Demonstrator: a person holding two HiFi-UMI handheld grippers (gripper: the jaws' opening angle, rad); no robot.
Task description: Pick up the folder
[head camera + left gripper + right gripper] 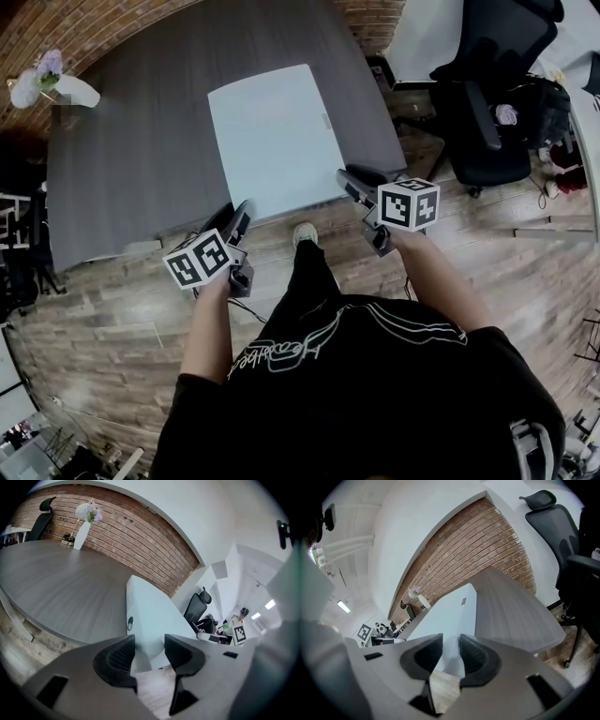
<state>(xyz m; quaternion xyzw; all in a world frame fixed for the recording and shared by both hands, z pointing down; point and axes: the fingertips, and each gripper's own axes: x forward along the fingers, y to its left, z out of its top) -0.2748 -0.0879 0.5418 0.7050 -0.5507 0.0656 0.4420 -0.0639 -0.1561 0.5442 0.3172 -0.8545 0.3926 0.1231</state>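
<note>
A pale blue folder lies flat on the dark grey table, its near edge at the table's front edge. My left gripper is held just off the folder's near left corner, my right gripper just off its near right corner. In the left gripper view the jaws stand open, the folder showing through the gap, untouched. The right gripper view has the jaws open by a narrower gap, lined up on the folder's edge with nothing pressed between them.
A white vase of flowers stands at the table's far left by the brick wall. A black office chair is to the right, past the table's corner. Wooden floor lies under my hands, and my shoe is near the table's edge.
</note>
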